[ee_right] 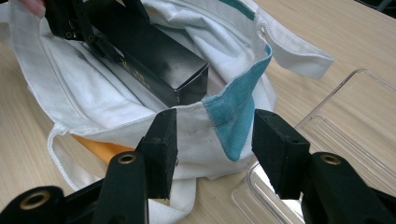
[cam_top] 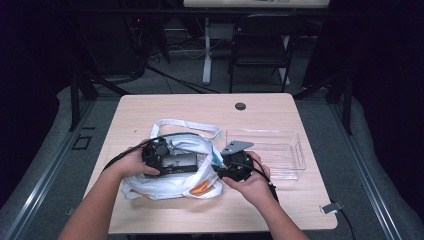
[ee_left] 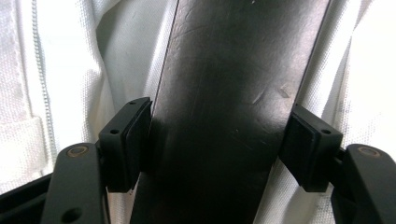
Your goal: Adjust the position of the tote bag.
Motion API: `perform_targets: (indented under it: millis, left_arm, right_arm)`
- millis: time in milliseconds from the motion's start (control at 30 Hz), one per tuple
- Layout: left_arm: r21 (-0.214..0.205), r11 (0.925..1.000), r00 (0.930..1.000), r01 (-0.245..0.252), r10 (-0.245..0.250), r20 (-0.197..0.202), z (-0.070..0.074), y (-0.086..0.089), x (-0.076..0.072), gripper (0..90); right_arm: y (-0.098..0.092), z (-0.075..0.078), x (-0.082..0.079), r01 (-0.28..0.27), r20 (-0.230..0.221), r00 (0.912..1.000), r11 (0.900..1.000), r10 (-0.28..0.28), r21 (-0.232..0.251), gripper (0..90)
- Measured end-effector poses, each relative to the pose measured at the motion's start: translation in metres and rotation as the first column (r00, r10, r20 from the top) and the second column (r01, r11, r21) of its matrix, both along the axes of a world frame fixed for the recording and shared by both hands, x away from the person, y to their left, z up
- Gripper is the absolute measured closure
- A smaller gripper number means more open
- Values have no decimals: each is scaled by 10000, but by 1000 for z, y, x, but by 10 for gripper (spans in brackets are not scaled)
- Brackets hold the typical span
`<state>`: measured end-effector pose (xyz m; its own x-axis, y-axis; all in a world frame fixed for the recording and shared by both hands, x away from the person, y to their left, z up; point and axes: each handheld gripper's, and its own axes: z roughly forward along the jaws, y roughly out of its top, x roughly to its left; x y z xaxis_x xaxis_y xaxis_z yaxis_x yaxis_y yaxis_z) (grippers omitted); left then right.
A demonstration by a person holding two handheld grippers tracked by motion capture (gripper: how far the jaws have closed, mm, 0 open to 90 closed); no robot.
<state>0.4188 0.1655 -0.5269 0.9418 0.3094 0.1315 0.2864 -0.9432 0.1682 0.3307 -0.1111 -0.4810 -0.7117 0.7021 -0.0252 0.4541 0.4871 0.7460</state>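
Your left gripper [ee_left: 217, 144] fingers clamp the black box [ee_left: 229, 93] across its width, its long axis running toward 12 o'clock into the white bag [ee_right: 93, 93], while your right gripper [ee_right: 215, 149] stands open astride the bag's rim.

One white cloth bag [cam_top: 172, 167] is lying on one wooden table [cam_top: 200, 107]. One black box [ee_right: 154, 60] is sitting inside it. One clear plastic tray [cam_top: 280, 147] is resting at the bag's three o'clock. Two grippers are working there, left [cam_top: 162, 156] and right [cam_top: 234, 164].
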Motion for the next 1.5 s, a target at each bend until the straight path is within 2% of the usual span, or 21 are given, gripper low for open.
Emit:
perform_targets:
  millis: [500, 1067, 1500]
  left_arm:
    - [142, 9990, 9990, 433, -432, -80, 1, 2, -3, 358]
    - [165, 9951, 9950, 974, -977, 194, 2, 4, -7, 416]
    - [71, 9947, 9944, 1023, -1024, 255, 2, 6, -8, 423]
  right_arm:
    - [0, -1, 1, -48, -45, 10000, 10000, 48, -76, 504]
    - [1, -3, 1, -44, -40, 10000, 9999, 43, -92, 501]
    - [1, -3, 1, -5, 1, 10000, 10000, 5, -29, 497]
